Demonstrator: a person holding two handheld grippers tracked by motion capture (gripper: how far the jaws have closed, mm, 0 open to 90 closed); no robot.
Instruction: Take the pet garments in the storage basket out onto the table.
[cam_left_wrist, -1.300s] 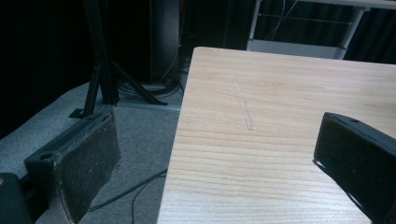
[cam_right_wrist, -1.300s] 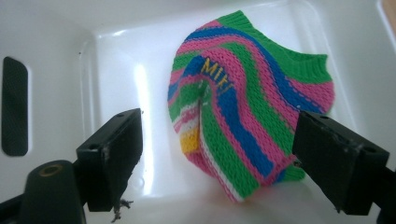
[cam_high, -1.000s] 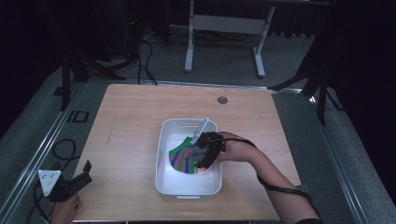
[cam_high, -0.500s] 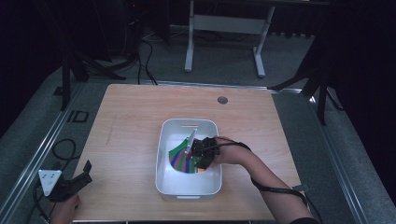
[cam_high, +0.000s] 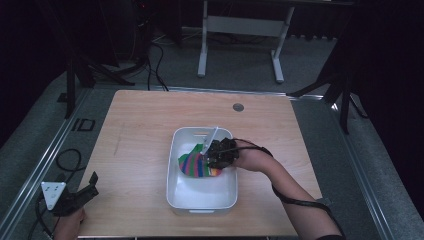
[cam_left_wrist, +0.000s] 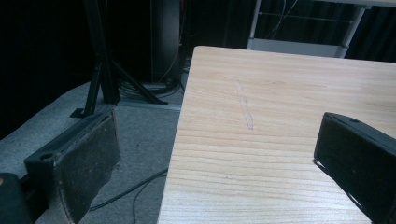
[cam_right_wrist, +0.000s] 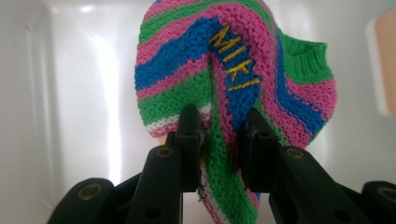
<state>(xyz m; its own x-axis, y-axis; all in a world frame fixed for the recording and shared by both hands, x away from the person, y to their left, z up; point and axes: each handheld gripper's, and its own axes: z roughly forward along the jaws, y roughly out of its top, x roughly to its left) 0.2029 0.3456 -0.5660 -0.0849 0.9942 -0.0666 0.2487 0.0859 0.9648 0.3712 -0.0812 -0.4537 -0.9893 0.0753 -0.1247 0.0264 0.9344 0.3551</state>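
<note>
Striped knit sock (cam_right_wrist: 233, 88) pinched in right gripper (cam_right_wrist: 219, 140), lower part hidden behind jaws; left gripper (cam_left_wrist: 219, 154) spread wide.

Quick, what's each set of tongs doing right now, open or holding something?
Left tongs: open, holding nothing, at the table edge.
Right tongs: closed on a fold of the striped knit sock inside the white tub.

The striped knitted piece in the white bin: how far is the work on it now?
Done: the right claw has closed on a fold of the striped knitted piece inside the white bin. In hand: that grip. Left: probably lifting it out. The left claw waits open at the table's near-left corner.
</note>
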